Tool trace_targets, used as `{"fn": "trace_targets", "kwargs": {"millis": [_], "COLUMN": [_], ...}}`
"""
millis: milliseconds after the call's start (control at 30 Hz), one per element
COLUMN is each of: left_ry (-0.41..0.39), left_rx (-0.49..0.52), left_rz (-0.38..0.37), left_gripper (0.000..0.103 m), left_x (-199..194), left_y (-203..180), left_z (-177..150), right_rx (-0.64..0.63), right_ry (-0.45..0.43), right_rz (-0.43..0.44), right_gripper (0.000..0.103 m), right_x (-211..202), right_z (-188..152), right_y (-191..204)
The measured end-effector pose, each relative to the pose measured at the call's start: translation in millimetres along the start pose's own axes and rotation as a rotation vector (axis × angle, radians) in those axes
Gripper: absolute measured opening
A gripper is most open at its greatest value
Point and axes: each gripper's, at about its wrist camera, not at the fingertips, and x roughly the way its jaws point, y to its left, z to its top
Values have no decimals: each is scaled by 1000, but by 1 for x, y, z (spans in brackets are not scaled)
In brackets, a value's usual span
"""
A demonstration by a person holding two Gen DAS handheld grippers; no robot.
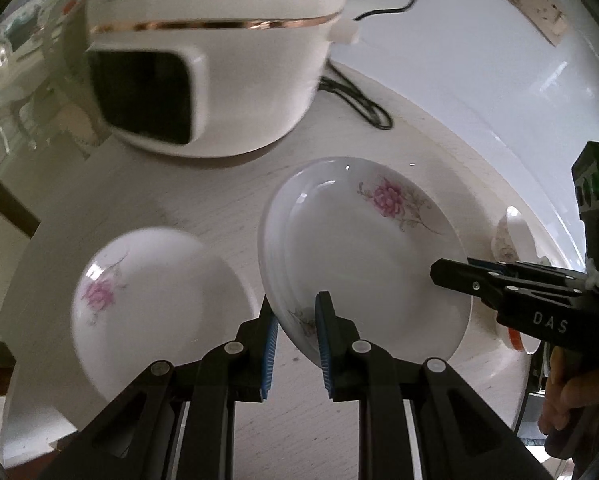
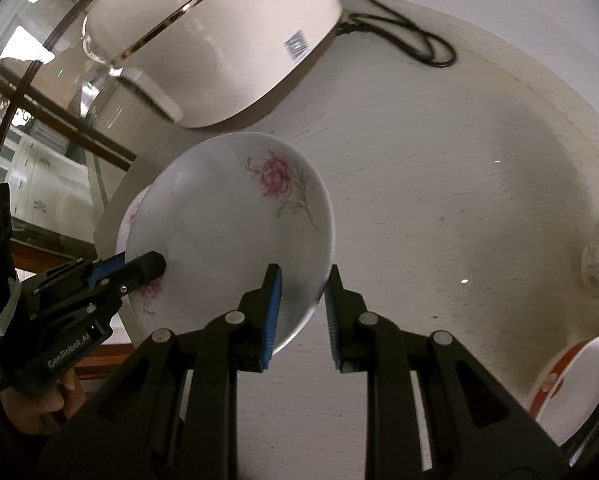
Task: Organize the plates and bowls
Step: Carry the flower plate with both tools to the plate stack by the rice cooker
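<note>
with both sets of jaws clamped on opposite rims of the white pink-flowered china plate [image 1: 363, 248] above the pale surface [image 1: 219, 208], we risk dropping it onto the second flowered plate [image 1: 147, 300] if either thin grip slips.

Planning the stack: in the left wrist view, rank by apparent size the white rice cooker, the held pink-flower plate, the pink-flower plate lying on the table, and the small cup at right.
1. White rice cooker.
2. Held pink-flower plate, nearer the camera.
3. Pink-flower plate lying on the table; blurred, probably a match.
4. Small cup, partly hidden.
</note>
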Motion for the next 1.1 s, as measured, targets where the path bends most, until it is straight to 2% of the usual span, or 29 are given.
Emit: {"fn": "trace_targets", "kwargs": {"millis": [533, 1100], "left_ry": [23, 40], "left_rx": [-125, -230], "left_rz": [64, 140], "left_gripper": [20, 20], "left_x": [-15, -17], "left_y": [60, 99], "left_z": [-21, -35], "right_rx": [-101, -190], "right_ry": [64, 119], "right_rz": [42, 46], "right_gripper": [25, 25], "right_x": [35, 67], "right_z": [4, 3], "right_y": [52, 89]}}
